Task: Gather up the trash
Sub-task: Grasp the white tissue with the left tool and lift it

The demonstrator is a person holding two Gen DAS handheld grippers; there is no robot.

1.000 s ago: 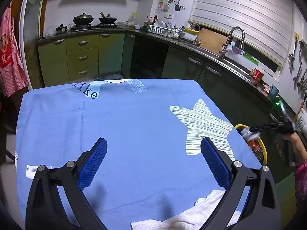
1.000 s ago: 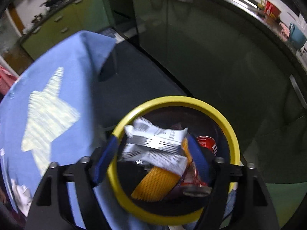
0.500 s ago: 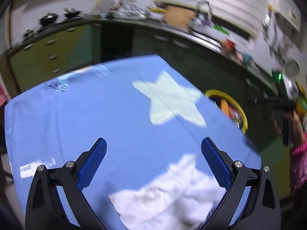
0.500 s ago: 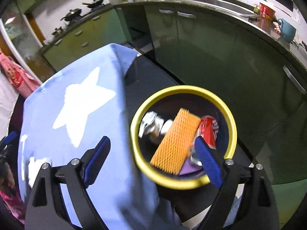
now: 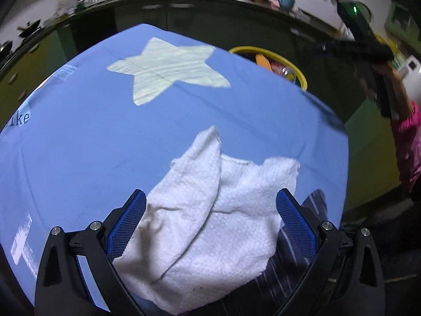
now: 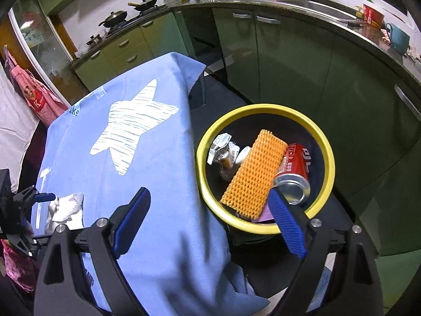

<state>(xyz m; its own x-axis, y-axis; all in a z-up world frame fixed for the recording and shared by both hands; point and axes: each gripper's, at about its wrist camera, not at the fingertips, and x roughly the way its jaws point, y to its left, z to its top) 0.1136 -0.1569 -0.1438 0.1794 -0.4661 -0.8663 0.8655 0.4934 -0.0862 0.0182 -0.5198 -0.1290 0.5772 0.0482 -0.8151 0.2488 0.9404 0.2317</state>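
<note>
Tissue [image 5: 210, 223] crumpled on near right of blue cloth [image 5: 92, 144], between spread left gripper [image 5: 210, 226] fingers; lower, pinch centre fold. Right gripper [image 6: 208, 221] spread, empty, beside bin [image 6: 326, 147].

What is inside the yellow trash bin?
Inside the yellow trash bin lie an orange foam net, a red soda can, a crumpled white wrapper and a small brown bottle. Something purple peeks from underneath; the rest is covered.
</note>
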